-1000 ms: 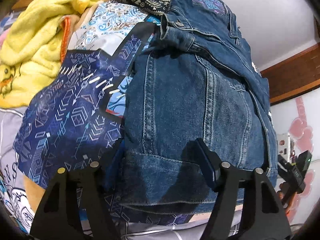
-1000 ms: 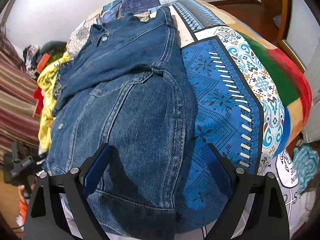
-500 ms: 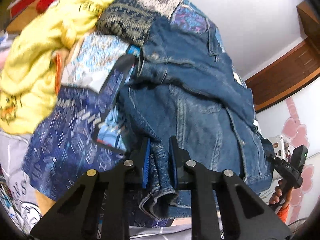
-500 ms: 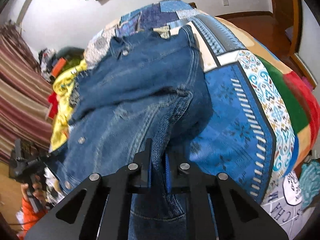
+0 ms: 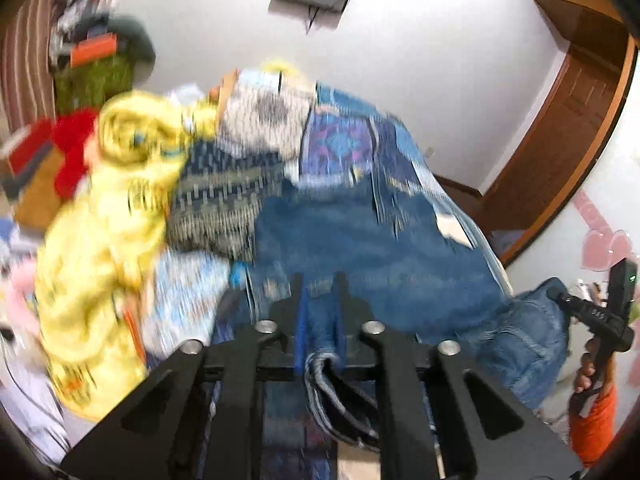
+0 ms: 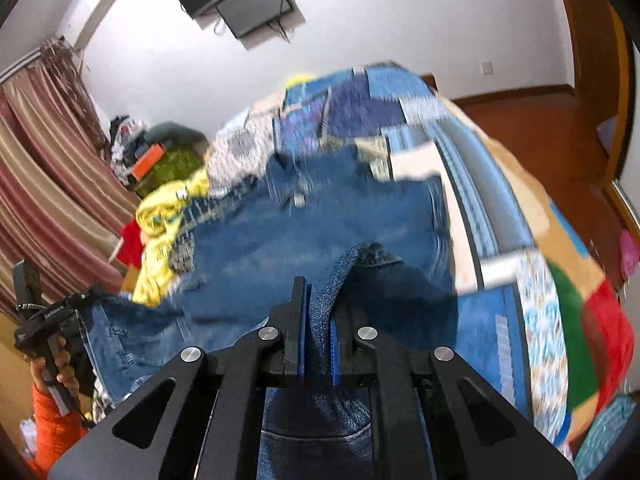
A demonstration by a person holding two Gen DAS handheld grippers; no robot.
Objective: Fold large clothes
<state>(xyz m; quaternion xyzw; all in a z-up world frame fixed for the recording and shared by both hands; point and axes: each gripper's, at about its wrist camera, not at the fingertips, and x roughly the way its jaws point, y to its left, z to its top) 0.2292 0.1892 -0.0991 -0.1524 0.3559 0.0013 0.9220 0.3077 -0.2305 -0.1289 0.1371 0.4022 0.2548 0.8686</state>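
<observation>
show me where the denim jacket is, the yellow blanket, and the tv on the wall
denim jacket (image 6: 320, 236): right wrist view, broad flat panel beyond the fingers.
yellow blanket (image 5: 100, 240): left wrist view, middle of the bunched heap at left.
tv (image 6: 256, 4): right wrist view, dark screen high on the white wall.

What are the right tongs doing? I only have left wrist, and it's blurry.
Observer: The right tongs are shut on a raised fold of the jacket.
Operator: What's beside the jacket on that side?
Observer: Bare quilt, with red and green patches at its far right edge.
Operator: Does that view show my left tongs?
Observer: Yes, at its left edge. The left tongs have a jacket corner bunched at their tip, held out past the bed's side.
</observation>
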